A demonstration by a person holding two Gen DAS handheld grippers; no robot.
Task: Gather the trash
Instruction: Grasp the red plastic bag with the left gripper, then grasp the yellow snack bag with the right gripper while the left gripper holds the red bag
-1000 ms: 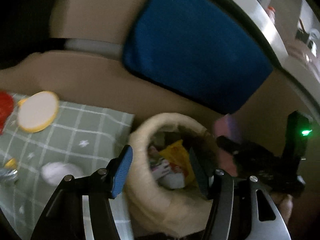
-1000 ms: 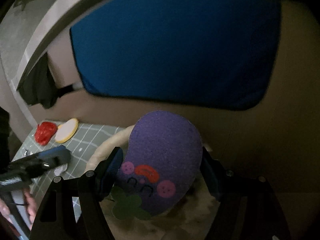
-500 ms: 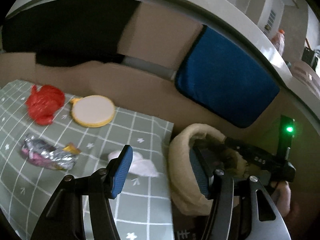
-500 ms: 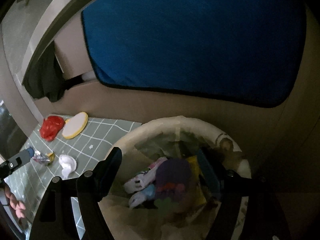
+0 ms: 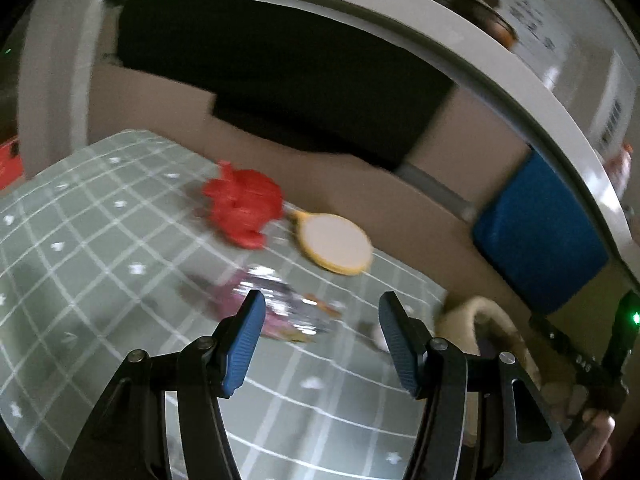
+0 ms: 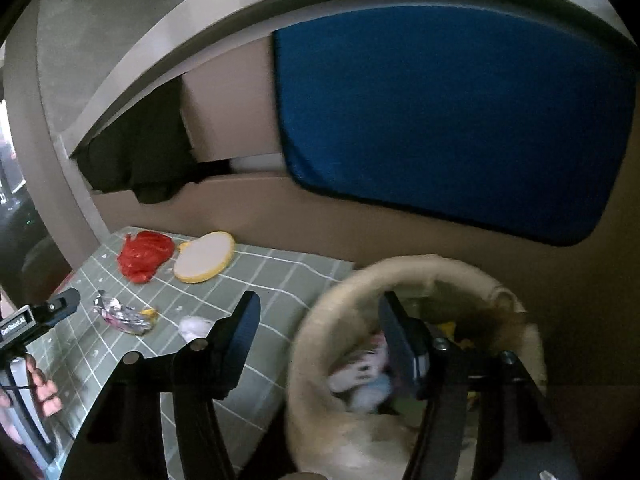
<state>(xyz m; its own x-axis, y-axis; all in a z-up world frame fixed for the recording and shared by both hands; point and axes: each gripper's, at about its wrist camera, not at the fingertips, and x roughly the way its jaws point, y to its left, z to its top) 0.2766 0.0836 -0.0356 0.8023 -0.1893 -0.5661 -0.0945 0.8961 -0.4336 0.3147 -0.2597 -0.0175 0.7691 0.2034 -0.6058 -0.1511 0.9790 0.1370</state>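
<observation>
The left gripper [image 5: 320, 330] gapes empty above the foil wrapper [image 5: 276, 308]. The right gripper [image 6: 318, 334], jaws just narrowing, grips nothing; the basket [image 6: 320, 332] sits at its four o'clock.

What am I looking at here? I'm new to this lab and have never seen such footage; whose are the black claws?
No robot: a person carries a hand-held gripper in each hand, with a fisheye camera looking along its jaws. One picture is from the left gripper, one from the right gripper; both are open and hold nothing, though the right's jaws have just been closing. On the checked cloth lie a red bag, a round yellow-rimmed mirror, a foil wrapper and a white tissue. The cream basket beside it holds collected trash.
</observation>
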